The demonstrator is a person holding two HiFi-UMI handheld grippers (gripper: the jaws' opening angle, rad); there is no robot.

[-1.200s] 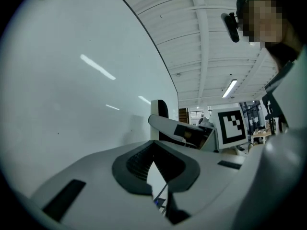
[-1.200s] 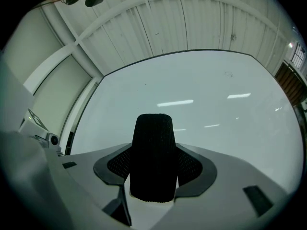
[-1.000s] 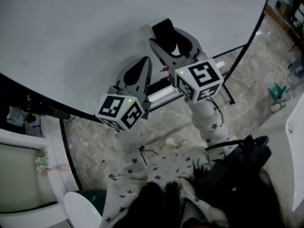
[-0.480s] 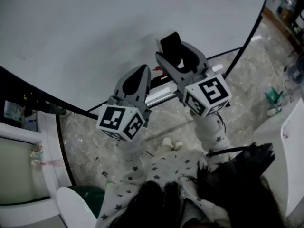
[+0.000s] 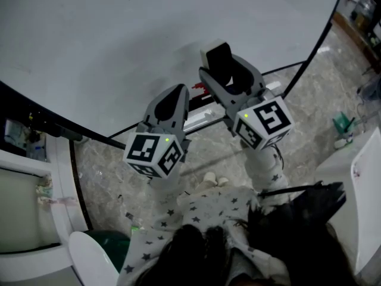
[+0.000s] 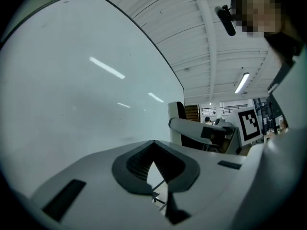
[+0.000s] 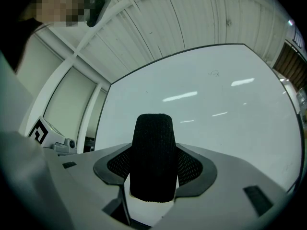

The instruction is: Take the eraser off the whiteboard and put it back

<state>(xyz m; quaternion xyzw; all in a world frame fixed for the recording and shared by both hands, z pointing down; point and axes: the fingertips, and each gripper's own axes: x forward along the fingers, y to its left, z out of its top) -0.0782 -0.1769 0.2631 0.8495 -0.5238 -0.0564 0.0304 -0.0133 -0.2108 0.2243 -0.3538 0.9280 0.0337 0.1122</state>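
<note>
Right gripper (image 5: 224,68) clamps eraser (image 5: 218,56) upright, white back facing whiteboard (image 5: 119,40) near its lower edge, contact unclear. Left gripper (image 5: 177,92) closed, empty.

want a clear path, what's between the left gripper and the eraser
Only bare whiteboard, as the head view shows, between the left gripper and the eraser held in the right gripper.

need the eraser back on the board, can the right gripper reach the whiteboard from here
Probably yes: the right gripper, shut on the eraser, faces the whiteboard close ahead, nothing between them; the left gripper sits aside.
</note>
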